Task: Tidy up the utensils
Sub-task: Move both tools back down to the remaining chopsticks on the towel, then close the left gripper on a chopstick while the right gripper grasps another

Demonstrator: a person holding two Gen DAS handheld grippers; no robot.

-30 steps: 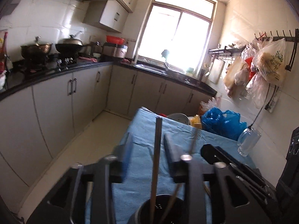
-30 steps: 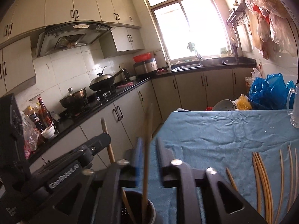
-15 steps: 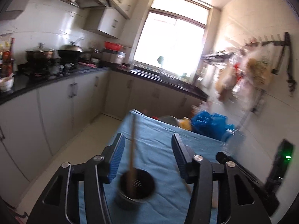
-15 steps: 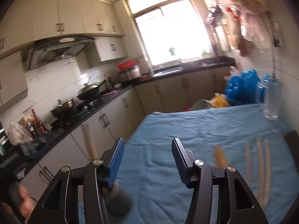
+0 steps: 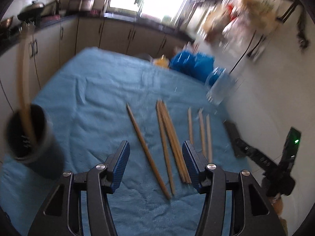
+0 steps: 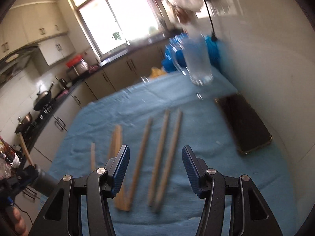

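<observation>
Several wooden chopsticks (image 5: 169,135) lie side by side on the blue tablecloth (image 5: 98,90); they also show in the right wrist view (image 6: 157,153). A dark round holder (image 5: 29,137) with chopsticks standing in it (image 5: 24,90) sits at the table's left edge. My left gripper (image 5: 155,163) is open and empty, hovering over the near ends of the chopsticks. My right gripper (image 6: 155,167) is open and empty above three separate chopsticks. The holder (image 6: 42,179) shows at the lower left of the right wrist view.
A clear glass mug (image 6: 196,63) stands at the far right of the table by a blue plastic bag (image 5: 193,63). A black flat device (image 6: 246,122) lies on the right edge. Kitchen cabinets (image 5: 49,39) and counters run along the left and back.
Both grippers have let go of chopsticks into the holder, opened, and swung right and down from the holder to face the chopsticks lying on the cloth.
</observation>
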